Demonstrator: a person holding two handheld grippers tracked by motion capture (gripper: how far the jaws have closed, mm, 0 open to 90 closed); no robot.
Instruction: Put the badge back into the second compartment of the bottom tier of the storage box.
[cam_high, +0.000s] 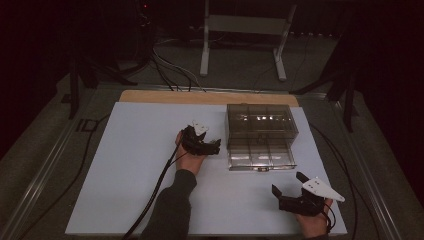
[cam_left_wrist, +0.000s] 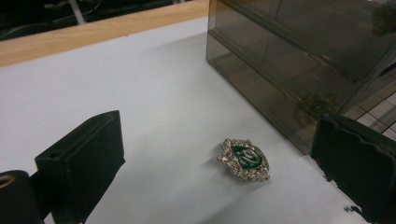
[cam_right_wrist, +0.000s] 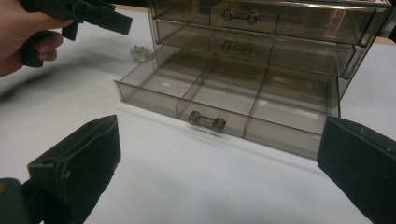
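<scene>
Left tongs (cam_left_wrist: 215, 163) gape wide around brooch (cam_left_wrist: 244, 159), untouched.

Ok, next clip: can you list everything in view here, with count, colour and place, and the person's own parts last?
Drawer organiser: one, smoky clear plastic, far right of the white board.
Bottom drawer: one, pulled open, three compartments, nothing seen inside.
Brooch: one, silver with green centre, on the board left of the organiser.
White board: one, covers the wooden table.
Metal frame: one, white, on the floor beyond the table.
Left gripper: black, open, beside the brooch.
Right gripper: black, open, facing the drawer.
</scene>
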